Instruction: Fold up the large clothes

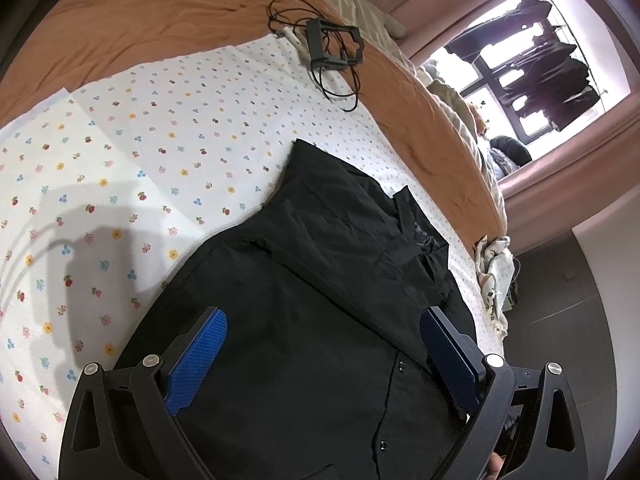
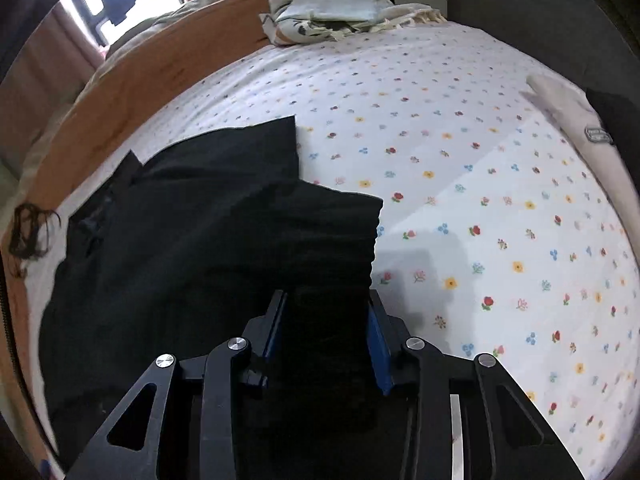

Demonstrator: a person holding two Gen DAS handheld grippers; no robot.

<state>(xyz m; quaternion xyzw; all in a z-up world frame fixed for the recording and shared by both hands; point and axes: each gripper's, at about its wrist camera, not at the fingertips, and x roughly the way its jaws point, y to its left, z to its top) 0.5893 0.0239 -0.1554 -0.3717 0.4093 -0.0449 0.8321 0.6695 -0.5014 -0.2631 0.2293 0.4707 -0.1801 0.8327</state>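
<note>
Jaws: left gripper (image 1: 322, 354) spread, empty | right gripper (image 2: 326, 334) partly closed around black shirt (image 1: 320, 280) fabric, pinch unclear | soft, floppy, light; take the hem corners

The left wrist view looks steeply down along its fingers (image 1: 216, 332), close above the black garment (image 1: 320, 280), facing across the bed (image 1: 160, 128) toward the window (image 1: 520, 80). The right wrist view tilts down more steeply, nearer the cloth (image 2: 200, 220), looking across the floral sheet (image 2: 460, 160) toward a pile of linens (image 2: 340, 8). Both share the garment, the sheet, the orange cover (image 2: 140, 80) and the window.
</note>
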